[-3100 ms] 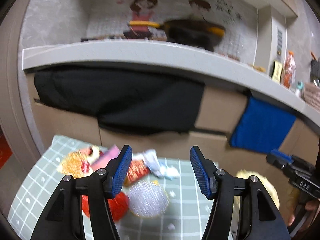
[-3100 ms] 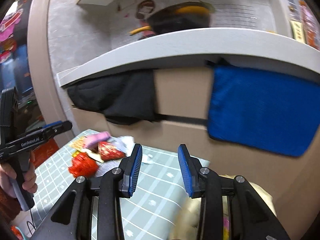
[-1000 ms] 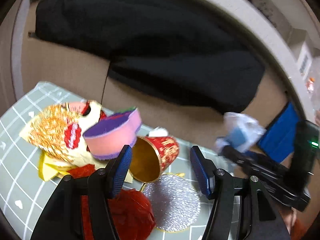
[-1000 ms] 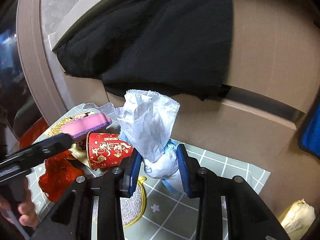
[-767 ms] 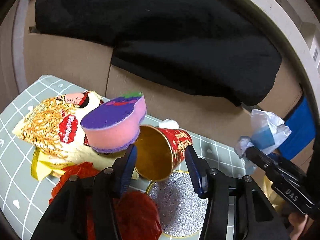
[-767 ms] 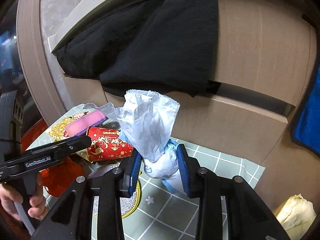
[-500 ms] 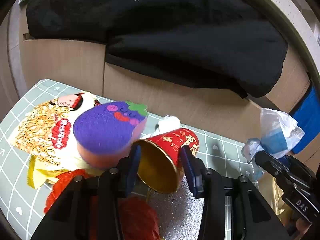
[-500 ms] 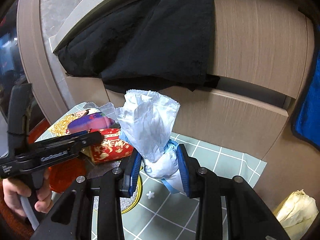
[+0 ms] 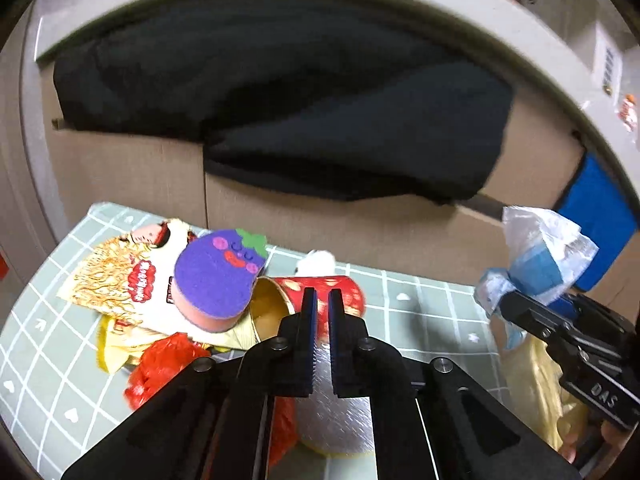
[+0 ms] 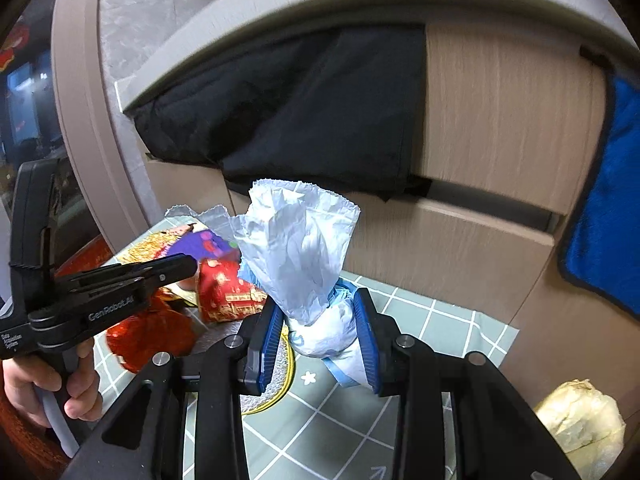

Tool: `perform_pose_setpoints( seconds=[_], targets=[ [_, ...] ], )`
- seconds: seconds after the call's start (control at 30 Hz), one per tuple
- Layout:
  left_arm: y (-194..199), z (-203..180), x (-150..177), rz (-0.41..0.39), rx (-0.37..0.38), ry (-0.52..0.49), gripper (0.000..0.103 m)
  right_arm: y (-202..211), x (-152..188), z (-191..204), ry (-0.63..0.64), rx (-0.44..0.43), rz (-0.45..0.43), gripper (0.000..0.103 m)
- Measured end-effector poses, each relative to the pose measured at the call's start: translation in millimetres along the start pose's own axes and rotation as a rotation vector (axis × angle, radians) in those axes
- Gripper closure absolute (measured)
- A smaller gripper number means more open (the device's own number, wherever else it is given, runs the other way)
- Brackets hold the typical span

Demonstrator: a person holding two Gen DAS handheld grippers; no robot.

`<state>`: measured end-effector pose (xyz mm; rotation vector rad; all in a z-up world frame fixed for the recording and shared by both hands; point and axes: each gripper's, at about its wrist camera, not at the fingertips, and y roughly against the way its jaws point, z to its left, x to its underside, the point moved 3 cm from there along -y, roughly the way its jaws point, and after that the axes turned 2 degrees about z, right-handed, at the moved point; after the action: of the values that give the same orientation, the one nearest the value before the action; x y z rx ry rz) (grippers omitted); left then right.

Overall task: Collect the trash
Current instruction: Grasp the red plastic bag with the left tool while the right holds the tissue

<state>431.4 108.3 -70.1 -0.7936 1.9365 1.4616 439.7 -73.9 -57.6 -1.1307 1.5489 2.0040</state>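
Note:
A red paper cup [image 9: 348, 292] lies on its side on the green checked mat [image 9: 424, 320], its gold mouth facing left. My left gripper [image 9: 323, 294] is shut on the cup's rim: one finger sits in the mouth, the other against the red wall. In the right wrist view its tip [image 10: 188, 266] meets the cup [image 10: 224, 296]. My right gripper [image 10: 320, 320] is shut on a crumpled white and blue plastic bag [image 10: 296, 248] and holds it above the mat. The same bag [image 9: 540, 248] shows at the right of the left wrist view.
A purple eggplant sponge [image 9: 220, 276] leans on a noodle wrapper [image 9: 116, 276]. Red crumpled foil [image 9: 164, 364] and a silver glitter disc [image 9: 340, 420] lie near the mat's front. A yellow bag [image 10: 580, 420] sits at the right. Behind are wooden drawers [image 10: 500, 120], a black cloth [image 9: 320, 112] and a blue towel [image 10: 608, 200].
My left jaws went from wide open on either side of the cup to shut on its rim, and the gripper lifted a little. The right gripper kept hold of the bag.

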Motion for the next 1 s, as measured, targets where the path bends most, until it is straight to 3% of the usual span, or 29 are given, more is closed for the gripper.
perform_pose_setpoints(
  seconds=[0.27,0.4,0.47,0.5,0.57,0.6,0.8,1.0],
  targets=[
    [66,-18,18,-0.034,0.014,-0.054,0.100,59,4,-6,0.001,-0.018,-0.065,0.070],
    [84,-1,30,-0.053,-0.021,-0.015,0.099,75,18,-11,0.004,-0.020,-0.064,0.071],
    [87,14,38,-0.081,-0.048,0.041,0.094,78,28,-13,0.003,-0.025,-0.059,0.070],
    [85,25,41,-0.088,-0.063,0.085,0.090,78,32,-14,0.002,-0.028,-0.056,0.070],
    [76,37,45,-0.078,-0.083,0.122,0.060,76,39,-13,-0.003,-0.034,-0.045,0.071],
    [69,42,47,-0.071,-0.096,0.131,0.056,72,43,-13,-0.008,-0.043,-0.033,0.071],
    [27,56,64,0.059,-0.164,0.125,0.055,59,58,-8,-0.004,-0.068,0.007,0.071],
    [17,66,67,0.063,-0.190,0.190,0.051,52,61,-1,0.010,-0.077,0.014,0.070]
  ],
)
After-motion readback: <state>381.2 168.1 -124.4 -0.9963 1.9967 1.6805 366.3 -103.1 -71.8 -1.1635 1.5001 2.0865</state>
